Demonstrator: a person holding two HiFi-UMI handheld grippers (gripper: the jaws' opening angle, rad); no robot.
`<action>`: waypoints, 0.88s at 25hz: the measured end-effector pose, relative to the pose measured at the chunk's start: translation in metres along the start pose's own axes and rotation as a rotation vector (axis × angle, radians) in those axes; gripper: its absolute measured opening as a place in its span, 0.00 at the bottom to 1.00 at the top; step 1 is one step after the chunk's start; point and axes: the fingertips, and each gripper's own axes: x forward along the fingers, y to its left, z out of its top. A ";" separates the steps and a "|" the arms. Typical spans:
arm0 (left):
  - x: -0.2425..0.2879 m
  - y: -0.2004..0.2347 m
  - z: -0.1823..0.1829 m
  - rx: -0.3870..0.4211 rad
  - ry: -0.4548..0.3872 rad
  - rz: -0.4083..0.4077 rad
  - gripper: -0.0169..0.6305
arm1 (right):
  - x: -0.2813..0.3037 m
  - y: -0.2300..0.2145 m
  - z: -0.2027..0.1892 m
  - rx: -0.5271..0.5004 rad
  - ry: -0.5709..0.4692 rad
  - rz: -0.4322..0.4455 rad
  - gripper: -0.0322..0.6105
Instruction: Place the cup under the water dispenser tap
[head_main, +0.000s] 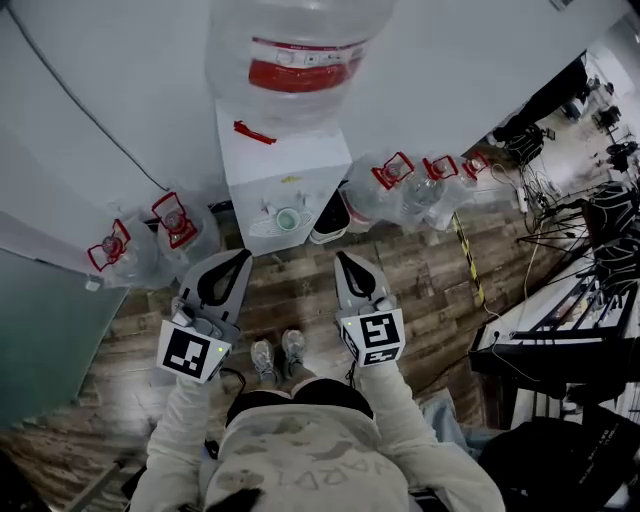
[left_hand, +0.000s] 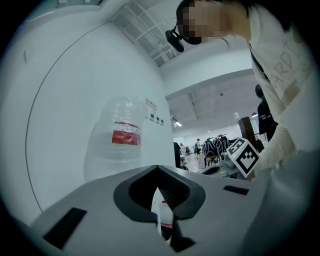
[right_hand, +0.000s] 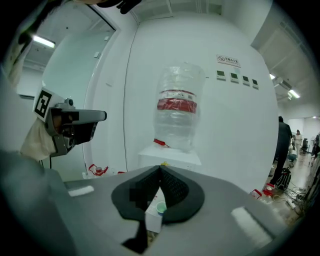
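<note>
Bottle: clear plastic, glossy
Dispenser: smooth hard casing
Cup: smooth, looks plastic
Floor: wood planks, slight sheen
Left gripper: matt plastic shell
Right gripper: matt plastic shell

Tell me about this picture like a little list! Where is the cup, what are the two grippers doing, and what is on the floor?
cup: green, sitting on the dispenser's front tray
dispenser: white, against the wall
big bottle: on top of the dispenser, red label
left gripper: shut, empty, apart from the cup
right gripper: shut, empty, apart from the cup
floor: spare bottles with red handles on both sides of the dispenser
</note>
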 end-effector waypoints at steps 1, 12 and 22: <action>-0.001 -0.002 0.002 0.004 0.000 -0.003 0.03 | -0.003 0.001 0.004 -0.006 -0.006 -0.001 0.06; -0.016 -0.008 0.037 0.045 -0.062 -0.009 0.03 | -0.041 0.009 0.055 -0.020 -0.100 -0.032 0.06; -0.026 -0.010 0.051 0.051 -0.093 -0.008 0.03 | -0.063 0.016 0.079 -0.034 -0.171 -0.052 0.06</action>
